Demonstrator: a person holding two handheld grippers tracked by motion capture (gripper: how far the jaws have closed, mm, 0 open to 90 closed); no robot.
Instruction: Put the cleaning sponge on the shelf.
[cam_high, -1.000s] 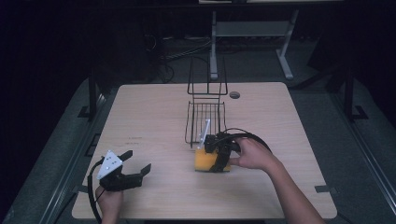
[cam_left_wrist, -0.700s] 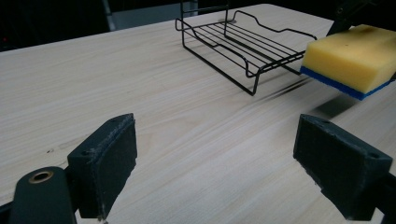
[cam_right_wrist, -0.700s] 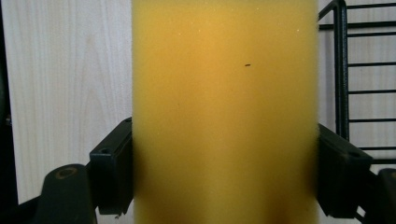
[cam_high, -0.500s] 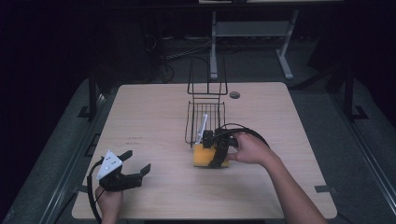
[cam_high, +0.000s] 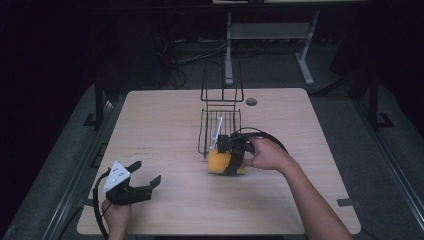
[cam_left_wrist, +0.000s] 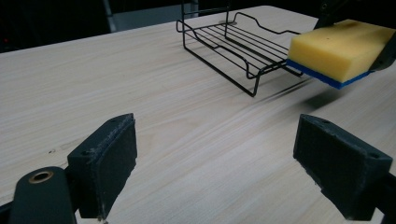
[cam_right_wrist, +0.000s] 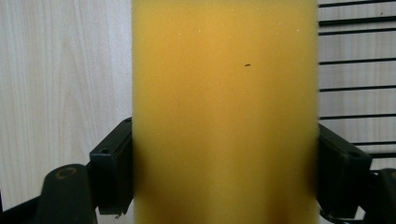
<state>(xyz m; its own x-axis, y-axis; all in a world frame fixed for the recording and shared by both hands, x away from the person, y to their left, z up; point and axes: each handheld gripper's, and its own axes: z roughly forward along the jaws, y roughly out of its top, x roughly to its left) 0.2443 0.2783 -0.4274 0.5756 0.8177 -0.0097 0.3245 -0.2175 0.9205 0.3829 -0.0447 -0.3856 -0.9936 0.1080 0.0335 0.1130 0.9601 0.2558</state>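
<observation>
Pale wood-grain desk (cam_high: 165, 125), top bare along its left edge. A small dark round cable port (cam_high: 251, 101) is set into it close to the far edge, right of centre. Beyond the far edge a light grey metal frame (cam_high: 270, 31) stands on the floor, with cables (cam_high: 200, 52) tangled to its left. A black upright post (cam_high: 98, 95) flanks the left edge. Grey floor (cam_high: 395, 150) shows off the right edge.

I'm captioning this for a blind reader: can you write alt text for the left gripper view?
A yellow sponge with a blue underside hangs above a pale wooden table, clamped at its far end by the right gripper at the right edge. A black wire rack sits on the table behind it. The left gripper, its two black jaws wide apart, holds nothing.
</observation>
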